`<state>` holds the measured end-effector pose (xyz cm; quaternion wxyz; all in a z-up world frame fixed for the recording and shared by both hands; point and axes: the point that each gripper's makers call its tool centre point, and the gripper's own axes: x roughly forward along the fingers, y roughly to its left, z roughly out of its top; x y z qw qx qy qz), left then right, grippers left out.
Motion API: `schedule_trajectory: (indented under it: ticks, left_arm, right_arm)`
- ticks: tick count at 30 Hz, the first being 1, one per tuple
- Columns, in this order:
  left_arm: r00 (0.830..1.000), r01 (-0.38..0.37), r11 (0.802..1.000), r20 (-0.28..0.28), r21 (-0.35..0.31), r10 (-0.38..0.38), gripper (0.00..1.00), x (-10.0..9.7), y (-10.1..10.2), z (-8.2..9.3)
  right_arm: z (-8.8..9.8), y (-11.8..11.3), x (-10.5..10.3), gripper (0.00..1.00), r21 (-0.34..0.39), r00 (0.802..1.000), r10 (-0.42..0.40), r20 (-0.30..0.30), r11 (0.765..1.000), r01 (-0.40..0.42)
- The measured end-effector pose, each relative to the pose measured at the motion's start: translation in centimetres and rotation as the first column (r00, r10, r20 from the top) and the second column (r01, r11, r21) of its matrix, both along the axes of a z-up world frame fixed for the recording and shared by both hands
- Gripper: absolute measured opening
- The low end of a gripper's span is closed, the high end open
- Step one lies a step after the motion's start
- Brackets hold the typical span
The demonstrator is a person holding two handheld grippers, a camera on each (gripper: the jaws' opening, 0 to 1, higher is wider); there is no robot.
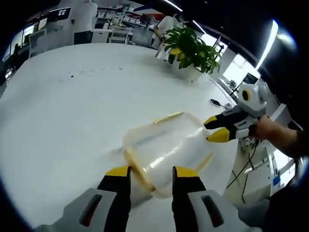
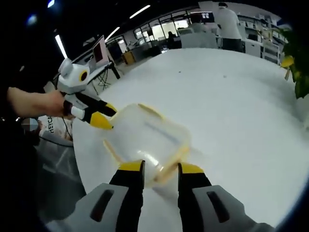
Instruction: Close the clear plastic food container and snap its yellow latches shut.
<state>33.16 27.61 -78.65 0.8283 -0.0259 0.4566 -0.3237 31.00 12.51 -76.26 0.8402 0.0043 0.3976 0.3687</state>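
The clear plastic container (image 1: 164,147) with pale yellow latches (image 1: 168,117) lies on the white table (image 1: 72,111), blurred. My left gripper (image 1: 152,172) is open, its yellow tips on either side of the container's near edge, where one latch (image 1: 137,170) lies between them. My right gripper (image 1: 216,128) comes in from the right, jaws apart at the far edge. In the right gripper view the container (image 2: 147,140) sits just beyond my open right gripper (image 2: 161,167), a latch (image 2: 170,168) between its tips. The left gripper (image 2: 104,115), held by a hand, is at its left side.
A potted green plant (image 1: 190,50) stands near the table's far right edge; its leaves (image 2: 299,67) reach into the right gripper view. A small dark object (image 1: 216,102) lies near it. The table's edge (image 2: 79,159) runs close beside the container. A person (image 2: 227,24) and desks stand beyond.
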Motion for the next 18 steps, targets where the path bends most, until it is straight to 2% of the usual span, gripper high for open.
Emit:
schedule_trajectory:
  ticks: [1,4,7,9,11,13,18]
  left_arm:
    - [0.999,0.036,0.998,0.028,-0.053,-0.034,0.25,-0.2,-0.8,0.3]
    - [0.999,0.034,0.998,0.025,-0.058,-0.033,0.25,0.0,-1.2,0.3]
    - [1.0,0.021,0.998,-0.003,-0.06,-0.021,0.24,0.1,-1.3,0.3]
    - [1.0,0.004,0.998,-0.023,-0.063,-0.005,0.23,0.0,-1.3,-0.1]
    - [0.998,-0.029,0.996,-0.052,-0.08,0.025,0.23,0.1,-1.4,-0.3]
    - [0.998,-0.027,0.996,-0.055,-0.082,0.022,0.23,0.1,-1.4,-0.3]
    - [0.999,-0.006,0.998,-0.053,-0.06,0.003,0.25,0.2,-1.6,-0.2]
  right_arm:
    - [-0.1,-0.1,-0.1,0.23,-0.005,1.0,0.011,-0.004,1.0,-0.011]
    - [-0.4,-0.1,-0.2,0.23,-0.006,1.0,0.015,-0.011,1.0,-0.015]
    - [-0.6,-0.2,-0.2,0.21,-0.007,1.0,0.017,-0.014,1.0,-0.017]
    - [-0.7,0.3,0.2,0.19,0.049,1.0,-0.011,-0.03,0.999,0.012]
    - [-0.9,0.3,-0.3,0.19,0.015,0.997,0.011,-0.074,1.0,-0.01]
    - [-1.0,0.5,-0.5,0.19,-0.036,0.995,0.046,-0.094,0.998,-0.049]
    - [-1.3,0.1,0.0,0.21,-0.034,0.989,0.041,-0.145,0.998,-0.046]
